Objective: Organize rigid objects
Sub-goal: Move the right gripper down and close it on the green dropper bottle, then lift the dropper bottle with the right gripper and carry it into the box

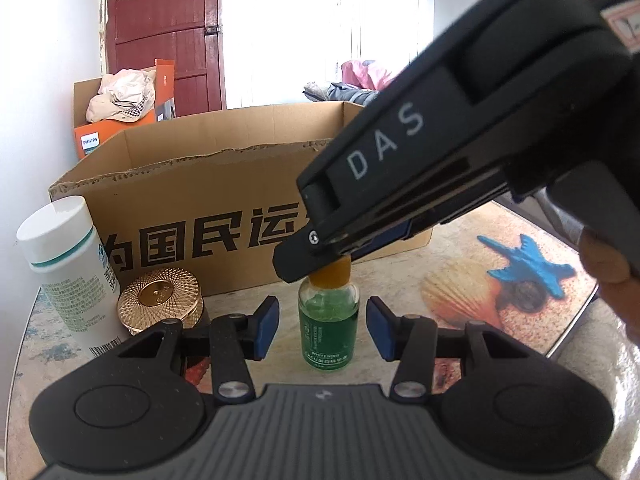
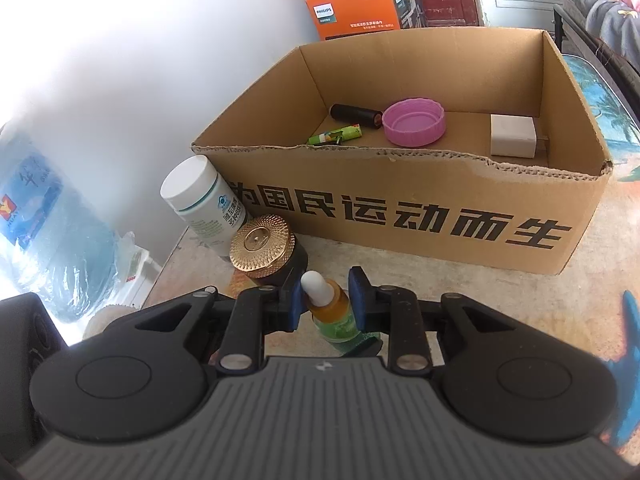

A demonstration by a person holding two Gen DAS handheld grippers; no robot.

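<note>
The right gripper [image 2: 324, 300] is closing its blue-padded jaws on the orange collar of a small green glass dropper bottle [image 2: 334, 316] with a white rubber bulb. Just beside it, a dark jar with a ribbed gold lid [image 2: 262, 246] is standing against a white plastic pill bottle [image 2: 204, 200]. Behind them, an open brown cardboard box [image 2: 400, 216] printed with black characters is holding a pink plastic lid [image 2: 414, 122], a black cylinder [image 2: 356, 114], a green lighter [image 2: 336, 136] and a white charger block [image 2: 513, 135].
</note>
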